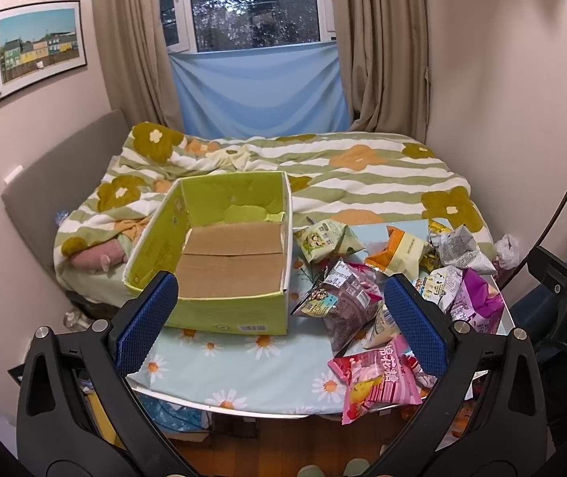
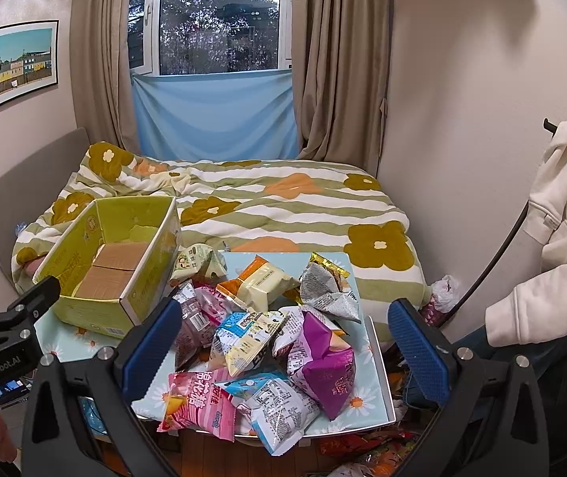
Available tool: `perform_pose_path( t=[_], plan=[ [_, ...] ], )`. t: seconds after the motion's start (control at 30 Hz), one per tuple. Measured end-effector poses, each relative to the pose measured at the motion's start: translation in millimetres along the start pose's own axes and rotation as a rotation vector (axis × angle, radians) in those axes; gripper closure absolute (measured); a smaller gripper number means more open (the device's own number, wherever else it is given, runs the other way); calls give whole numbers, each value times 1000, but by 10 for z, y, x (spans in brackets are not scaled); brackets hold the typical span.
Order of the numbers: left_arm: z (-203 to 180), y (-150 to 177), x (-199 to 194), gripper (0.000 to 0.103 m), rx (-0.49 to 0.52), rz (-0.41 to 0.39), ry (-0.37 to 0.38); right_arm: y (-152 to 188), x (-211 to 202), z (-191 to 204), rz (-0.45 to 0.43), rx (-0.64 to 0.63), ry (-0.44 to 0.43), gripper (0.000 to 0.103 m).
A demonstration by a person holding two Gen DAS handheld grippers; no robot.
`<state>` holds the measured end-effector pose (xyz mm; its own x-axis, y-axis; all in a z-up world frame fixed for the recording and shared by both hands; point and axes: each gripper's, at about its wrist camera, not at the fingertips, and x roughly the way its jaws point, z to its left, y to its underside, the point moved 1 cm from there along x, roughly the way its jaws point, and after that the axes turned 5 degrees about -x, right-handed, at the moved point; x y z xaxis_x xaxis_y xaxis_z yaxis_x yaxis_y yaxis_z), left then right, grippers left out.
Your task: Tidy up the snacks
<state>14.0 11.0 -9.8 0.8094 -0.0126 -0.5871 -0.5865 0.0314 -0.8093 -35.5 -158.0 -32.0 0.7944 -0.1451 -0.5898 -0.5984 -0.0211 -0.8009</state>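
A: Left wrist view: the left gripper (image 1: 279, 326) is held wide open with nothing between its fingers, above the near table edge. Just beyond the fingers the green box (image 1: 219, 310) is seen, its cardboard floor bare.

B: So nothing has been sorted yet, it is judged?

A: It seems so. In the right wrist view the right gripper (image 2: 283, 342) is likewise spread and empty, with the heap of snack packets (image 2: 267, 342) lying loose on the table (image 2: 378, 397) between and beyond its fingers, right of the box.
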Motion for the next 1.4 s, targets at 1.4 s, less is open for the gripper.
perform_pose_path(
  t=[1.4],
  plan=[
    [-11,28,87,0,-10,26,9,-19,14,15,5,-2,-1,0]
  ],
)
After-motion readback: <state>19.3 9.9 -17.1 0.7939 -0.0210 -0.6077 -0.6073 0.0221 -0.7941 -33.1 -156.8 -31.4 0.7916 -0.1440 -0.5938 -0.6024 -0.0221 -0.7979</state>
